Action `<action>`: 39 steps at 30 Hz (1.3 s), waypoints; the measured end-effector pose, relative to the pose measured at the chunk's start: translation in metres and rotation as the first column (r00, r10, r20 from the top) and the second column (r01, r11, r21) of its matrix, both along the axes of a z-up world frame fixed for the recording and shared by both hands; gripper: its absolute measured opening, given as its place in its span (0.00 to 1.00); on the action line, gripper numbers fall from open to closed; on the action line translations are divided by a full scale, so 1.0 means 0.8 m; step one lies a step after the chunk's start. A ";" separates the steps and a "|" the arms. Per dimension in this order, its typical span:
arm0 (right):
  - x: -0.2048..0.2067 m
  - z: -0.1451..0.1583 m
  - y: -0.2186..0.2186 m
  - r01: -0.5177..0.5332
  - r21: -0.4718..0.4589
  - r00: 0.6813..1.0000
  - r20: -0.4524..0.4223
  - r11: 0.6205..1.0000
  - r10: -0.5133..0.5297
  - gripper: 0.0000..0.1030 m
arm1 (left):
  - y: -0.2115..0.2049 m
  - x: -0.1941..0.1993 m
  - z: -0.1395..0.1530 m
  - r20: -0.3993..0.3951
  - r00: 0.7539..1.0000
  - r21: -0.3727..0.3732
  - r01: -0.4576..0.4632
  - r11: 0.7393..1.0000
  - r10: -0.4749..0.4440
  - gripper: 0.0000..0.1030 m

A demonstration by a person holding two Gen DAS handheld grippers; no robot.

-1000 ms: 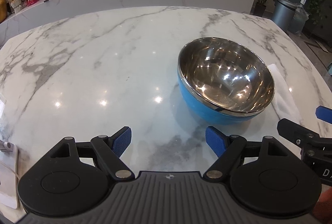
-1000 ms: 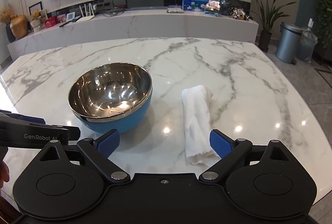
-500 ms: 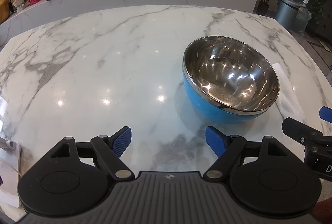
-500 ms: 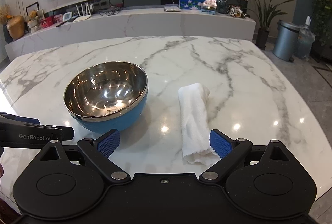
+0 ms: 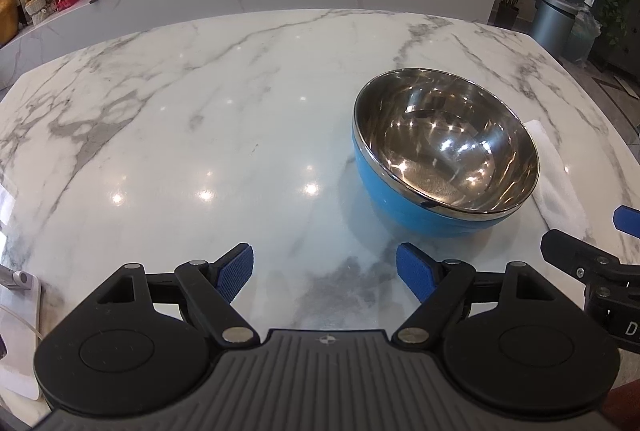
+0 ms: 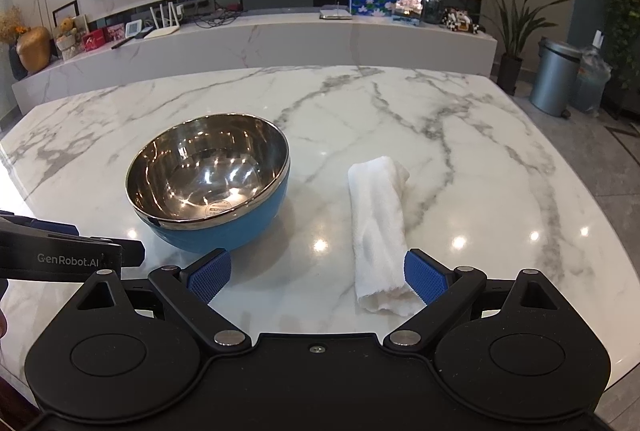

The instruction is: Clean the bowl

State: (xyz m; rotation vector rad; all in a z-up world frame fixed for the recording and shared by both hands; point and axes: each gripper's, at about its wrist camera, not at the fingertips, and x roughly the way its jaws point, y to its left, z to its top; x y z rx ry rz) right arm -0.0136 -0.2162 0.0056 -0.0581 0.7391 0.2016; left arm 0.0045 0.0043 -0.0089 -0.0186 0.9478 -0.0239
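A bowl (image 5: 446, 151) (image 6: 208, 179), blue outside and bare steel inside, stands upright on the white marble table (image 5: 200, 111) (image 6: 480, 159). A rolled white cloth (image 6: 378, 231) (image 5: 558, 179) lies just right of it. My left gripper (image 5: 325, 269) is open above the table's near edge, with the bowl ahead and to its right. My right gripper (image 6: 317, 276) is open too; the cloth's near end lies just inside its right pad (image 6: 424, 277), and the bowl sits ahead of its left pad. Nothing is held.
A white device with a cable (image 5: 20, 311) lies at the table's near left corner. Beyond the table runs a long marble counter (image 6: 280, 39) with pictures and ornaments. A grey bin (image 6: 556, 75) and plants stand on the floor at the right.
Both grippers have shifted slightly: the bowl sits a little further right and higher in the left wrist view, a little further left in the right wrist view. Bowl and cloth have not moved.
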 end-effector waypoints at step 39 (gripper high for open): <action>0.031 0.024 -0.008 -0.014 -0.094 1.000 0.007 0.996 0.015 0.88 | 0.002 0.014 0.055 0.083 0.994 -0.061 0.071 0.996 -0.066 0.76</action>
